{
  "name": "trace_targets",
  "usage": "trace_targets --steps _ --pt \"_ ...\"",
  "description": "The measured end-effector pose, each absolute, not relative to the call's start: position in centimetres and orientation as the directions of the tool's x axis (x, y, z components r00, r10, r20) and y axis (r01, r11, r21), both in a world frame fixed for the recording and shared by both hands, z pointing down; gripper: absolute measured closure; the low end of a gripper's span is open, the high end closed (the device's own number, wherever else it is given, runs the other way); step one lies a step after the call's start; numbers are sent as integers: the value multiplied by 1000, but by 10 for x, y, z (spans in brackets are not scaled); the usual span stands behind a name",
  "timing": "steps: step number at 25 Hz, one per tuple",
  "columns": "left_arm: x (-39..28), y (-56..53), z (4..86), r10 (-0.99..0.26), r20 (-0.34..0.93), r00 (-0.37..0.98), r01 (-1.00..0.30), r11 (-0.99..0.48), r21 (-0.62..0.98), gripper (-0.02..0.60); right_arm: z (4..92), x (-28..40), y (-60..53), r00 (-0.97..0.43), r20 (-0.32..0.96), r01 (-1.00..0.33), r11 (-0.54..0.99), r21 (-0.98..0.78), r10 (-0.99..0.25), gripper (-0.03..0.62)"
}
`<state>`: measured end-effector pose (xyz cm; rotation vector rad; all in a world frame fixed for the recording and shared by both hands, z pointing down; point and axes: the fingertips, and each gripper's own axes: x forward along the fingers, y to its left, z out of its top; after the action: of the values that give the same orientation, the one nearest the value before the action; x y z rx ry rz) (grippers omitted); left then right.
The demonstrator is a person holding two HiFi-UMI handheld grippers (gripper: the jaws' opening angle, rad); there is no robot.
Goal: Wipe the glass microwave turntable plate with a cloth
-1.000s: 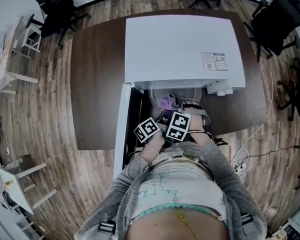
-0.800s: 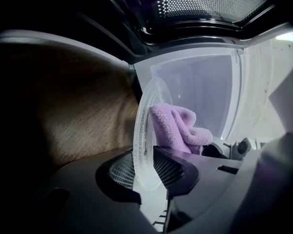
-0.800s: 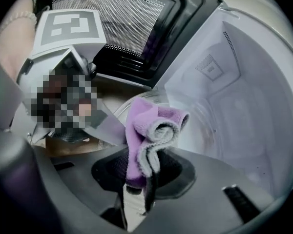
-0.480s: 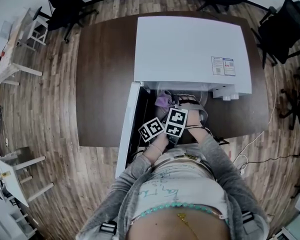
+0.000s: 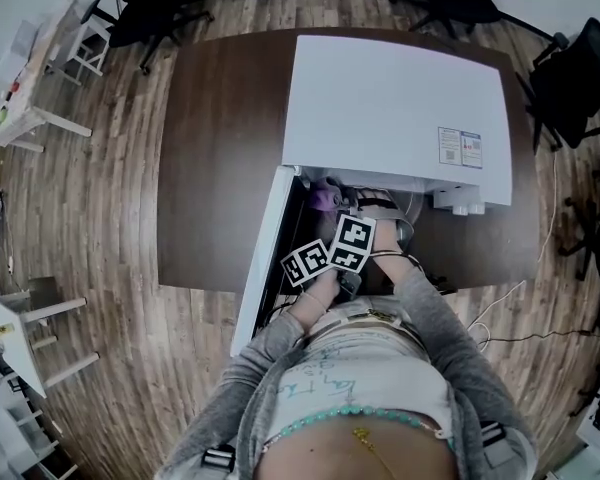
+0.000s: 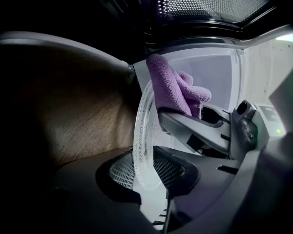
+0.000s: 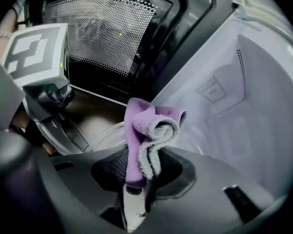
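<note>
A person stands at a dark table (image 5: 215, 148) before a white microwave (image 5: 395, 103) whose door (image 5: 265, 258) hangs open, and reaches both grippers into its mouth. The left gripper (image 6: 149, 172) is clamped on the rim of the glass turntable plate (image 6: 142, 130), which stands on edge (almost upright) just inside the oven opening. The right gripper (image 7: 139, 172) is closed on a bunched fold of the purple cloth (image 7: 146, 130), whose loose end rests near the top of the plate's face.

The plate looks stiff, smooth and breakable, and probably slippery under a narrow pinch. A firm hold at the thick rim, braced against the wiping push, seems safest. The cloth is soft and light, so a grip anywhere on its folds will do.
</note>
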<state>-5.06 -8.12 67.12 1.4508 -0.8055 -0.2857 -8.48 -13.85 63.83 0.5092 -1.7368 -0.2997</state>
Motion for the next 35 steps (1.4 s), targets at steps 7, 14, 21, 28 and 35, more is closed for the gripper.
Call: trace_targets --steps 7,14,21,28,35 --pt "-51 -81 672 -625 314 715 -291 143 946 495 635 -86 -147 -179 840 -192 855 481 -513 479" --pt "-51 -82 669 -630 312 711 -289 142 947 495 631 -84 -160 -192 820 -228 837 497 -539 479" --pt "-51 -82 670 -627 313 713 -290 142 947 495 628 -78 -177 -181 782 -235 798 555 -596 479" --pt "-51 -82 669 -626 310 715 -289 139 947 495 621 -62 -194 -148 744 -265 751 605 -652 479" --pt "-51 -82 670 -626 307 717 -286 138 948 496 622 -53 -201 -129 722 -296 721 627 -680 479"
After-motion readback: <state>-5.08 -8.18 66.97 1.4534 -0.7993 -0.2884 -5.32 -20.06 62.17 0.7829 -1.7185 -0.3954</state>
